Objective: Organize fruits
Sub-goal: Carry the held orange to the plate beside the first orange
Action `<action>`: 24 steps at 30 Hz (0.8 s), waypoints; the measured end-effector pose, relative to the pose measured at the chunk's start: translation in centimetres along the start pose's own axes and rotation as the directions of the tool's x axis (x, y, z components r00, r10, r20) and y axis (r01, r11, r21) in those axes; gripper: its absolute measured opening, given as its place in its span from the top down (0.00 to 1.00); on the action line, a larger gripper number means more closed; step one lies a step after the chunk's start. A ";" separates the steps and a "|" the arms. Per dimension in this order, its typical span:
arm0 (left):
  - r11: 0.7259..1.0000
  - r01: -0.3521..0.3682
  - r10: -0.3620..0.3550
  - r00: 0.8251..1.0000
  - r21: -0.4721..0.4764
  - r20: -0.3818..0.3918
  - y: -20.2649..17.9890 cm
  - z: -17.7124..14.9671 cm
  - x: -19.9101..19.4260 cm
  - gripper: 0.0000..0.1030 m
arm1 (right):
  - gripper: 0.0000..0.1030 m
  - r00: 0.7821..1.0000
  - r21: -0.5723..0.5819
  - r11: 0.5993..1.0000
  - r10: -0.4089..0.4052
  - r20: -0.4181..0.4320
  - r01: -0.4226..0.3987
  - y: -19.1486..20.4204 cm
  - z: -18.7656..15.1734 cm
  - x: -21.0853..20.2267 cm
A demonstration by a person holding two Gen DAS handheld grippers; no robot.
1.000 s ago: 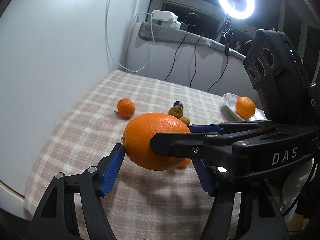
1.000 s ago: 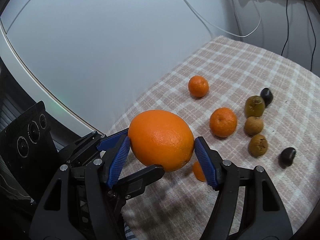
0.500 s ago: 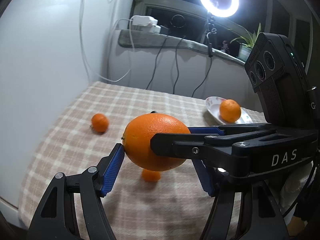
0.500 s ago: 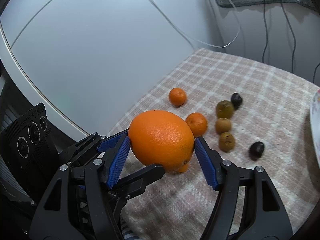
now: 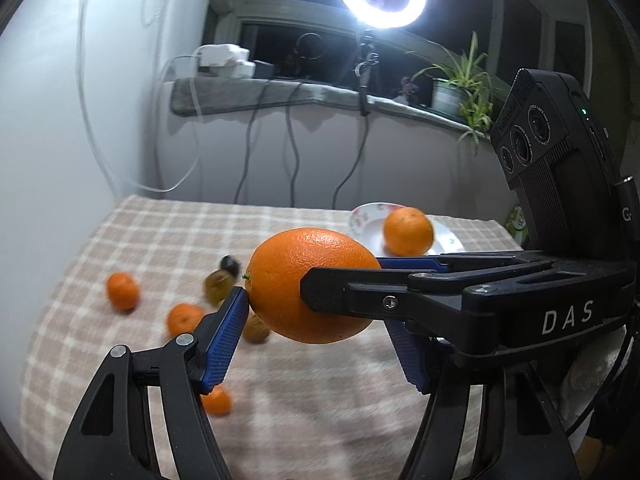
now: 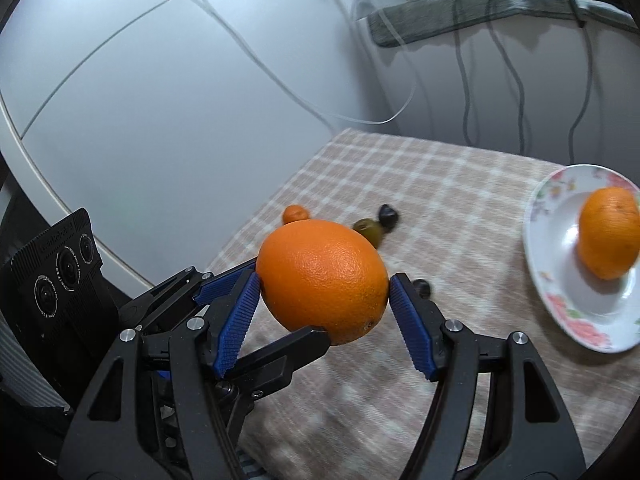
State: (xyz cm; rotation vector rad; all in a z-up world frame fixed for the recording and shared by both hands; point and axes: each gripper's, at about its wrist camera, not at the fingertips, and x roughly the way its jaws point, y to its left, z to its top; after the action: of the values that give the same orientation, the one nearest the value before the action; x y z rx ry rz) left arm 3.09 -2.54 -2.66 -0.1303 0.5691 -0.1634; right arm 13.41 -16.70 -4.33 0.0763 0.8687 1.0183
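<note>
- Large orange (image 5: 316, 284), oval and pebbly-skinned, hangs above the checked beige tablecloth (image 5: 320, 420), held between both tools at once.
- Left gripper (image 5: 316, 332): jaws pinching the orange, one blue ribbed pad (image 5: 224, 340) against its stem end, the other behind the fruit on the far side.
- Right gripper (image 6: 324, 320): jaws likewise pinching the same orange, blue pads touching its two flanks; this tool crosses the other from the side.
- Handling, as a judgement: firm, fairly heavy for its size, with a waxy rind that could slide on a curved contact. Pads set across its widest belly should hold best; a grip near either end risks squirting it out.
- Long axis runs roughly level, left to right in the left wrist view, with the small stem nub (image 5: 248, 276) pointing left toward that pad.
- White floral plate (image 6: 560, 280) sits at the right, well apart from the carried fruit, already bearing another orange (image 6: 608, 232); it looks the likely destination.
- Small mandarins (image 5: 122, 290) and darker fruits (image 5: 218, 282) lie scattered on the cloth below, blurred.
</note>
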 end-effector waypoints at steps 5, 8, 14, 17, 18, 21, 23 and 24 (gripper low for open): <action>0.999 0.044 -0.044 0.999 0.027 0.002 -1.7 1.0 1.4 0.34 | 0.32 0.999 0.033 0.999 -0.035 0.033 0.034 -1.9 0.3 -1.6; 0.997 0.072 -0.072 0.997 0.038 -0.002 -2.7 1.6 2.4 0.34 | 0.32 0.997 0.052 0.997 -0.064 0.052 0.061 -3.2 0.5 -2.7; 0.991 0.120 -0.120 0.993 0.063 -0.011 -4.7 2.4 4.2 0.34 | 0.32 0.991 0.095 0.990 -0.108 0.080 0.100 -5.6 0.7 -4.6; 0.987 0.145 -0.144 0.989 0.069 -0.022 -5.6 2.8 5.2 0.34 | 0.32 0.987 0.114 0.986 -0.134 0.090 0.123 -6.7 0.7 -5.4; 0.986 0.150 -0.149 0.989 0.071 -0.025 -5.8 2.9 5.5 0.34 | 0.32 0.986 0.121 0.984 -0.142 0.092 0.130 -7.1 0.7 -5.6; 0.982 0.169 -0.166 0.985 0.083 -0.039 -6.4 3.1 6.4 0.34 | 0.32 0.983 0.140 0.979 -0.160 0.094 0.146 -8.0 0.6 -6.1; 0.980 0.184 -0.181 0.982 0.077 -0.050 -6.6 3.1 7.1 0.34 | 0.32 0.981 0.148 0.976 -0.172 0.092 0.157 -8.5 0.5 -6.2; 0.980 0.188 -0.184 0.981 0.072 -0.055 -6.7 3.0 7.4 0.34 | 0.32 0.980 0.153 0.974 -0.180 0.090 0.165 -8.8 0.4 -6.2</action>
State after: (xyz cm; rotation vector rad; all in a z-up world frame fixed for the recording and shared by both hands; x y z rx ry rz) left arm 10.08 -10.29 -2.86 -0.1049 0.5976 -0.3710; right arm 18.51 -26.20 -4.15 0.1722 0.8390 0.7811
